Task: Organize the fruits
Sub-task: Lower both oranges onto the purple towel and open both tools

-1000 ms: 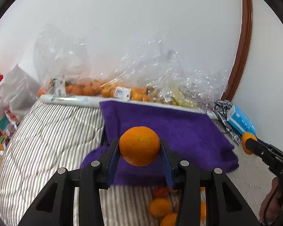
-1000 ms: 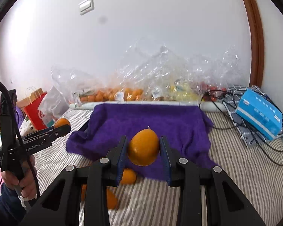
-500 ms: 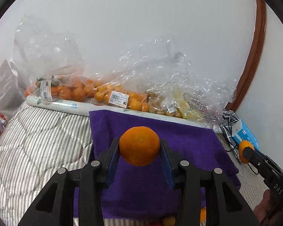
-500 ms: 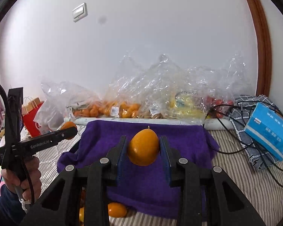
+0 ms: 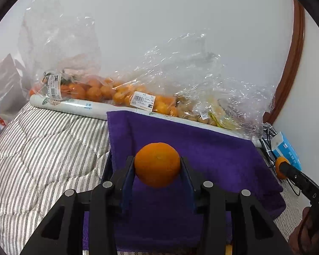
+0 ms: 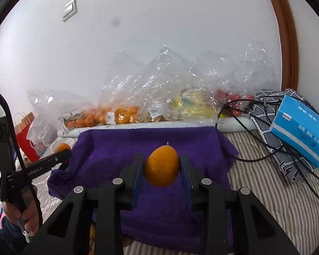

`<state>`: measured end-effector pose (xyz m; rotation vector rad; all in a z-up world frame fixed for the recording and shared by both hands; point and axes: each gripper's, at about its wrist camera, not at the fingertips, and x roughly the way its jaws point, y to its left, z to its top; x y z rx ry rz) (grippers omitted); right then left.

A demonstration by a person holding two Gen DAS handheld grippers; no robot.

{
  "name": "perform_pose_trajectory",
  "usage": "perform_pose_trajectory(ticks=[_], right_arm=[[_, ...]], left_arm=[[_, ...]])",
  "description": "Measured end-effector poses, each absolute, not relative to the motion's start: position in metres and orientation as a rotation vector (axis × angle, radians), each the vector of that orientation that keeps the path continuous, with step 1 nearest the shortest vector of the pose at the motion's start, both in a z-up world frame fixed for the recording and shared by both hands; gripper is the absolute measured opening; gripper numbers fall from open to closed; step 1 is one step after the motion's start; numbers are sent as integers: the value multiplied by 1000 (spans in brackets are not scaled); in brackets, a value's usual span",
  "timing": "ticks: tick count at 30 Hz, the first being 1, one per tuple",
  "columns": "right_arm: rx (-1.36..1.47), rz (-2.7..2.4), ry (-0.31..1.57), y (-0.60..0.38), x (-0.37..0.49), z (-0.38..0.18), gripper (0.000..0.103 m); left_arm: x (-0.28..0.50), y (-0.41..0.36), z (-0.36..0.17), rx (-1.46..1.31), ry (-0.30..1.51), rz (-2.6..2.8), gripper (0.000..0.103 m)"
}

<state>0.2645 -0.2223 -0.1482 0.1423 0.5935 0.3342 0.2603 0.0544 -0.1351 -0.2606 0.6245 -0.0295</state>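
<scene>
My left gripper [image 5: 157,165] is shut on a round orange [image 5: 157,164] and holds it above the purple towel [image 5: 212,155]. My right gripper [image 6: 162,165] is shut on a smooth yellow-orange fruit with a small stem [image 6: 161,165], also above the purple towel [image 6: 117,148]. The right gripper also shows at the right edge of the left wrist view [image 5: 281,167], the left gripper at the left of the right wrist view [image 6: 62,150].
Clear plastic bags of oranges [image 5: 91,91] and other fruit [image 6: 191,104] lie along the wall behind a white roll [image 5: 74,106]. A blue tissue box [image 6: 302,127], black cables [image 6: 244,127] and a patterned cloth [image 6: 287,161] lie right. The striped bedcover [image 5: 42,148] surrounds the towel.
Both grippers moved forward over the towel with their fruit; the loose fruits in front of the towel have dropped out of sight beneath them.
</scene>
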Motion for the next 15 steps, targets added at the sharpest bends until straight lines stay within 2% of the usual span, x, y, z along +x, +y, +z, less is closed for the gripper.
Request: perform_pose_trajectory(ticks=[15], right_arm=[[133, 345, 691, -214, 279, -177, 34]], left_arm=[[267, 50, -148, -245, 671, -49, 39]])
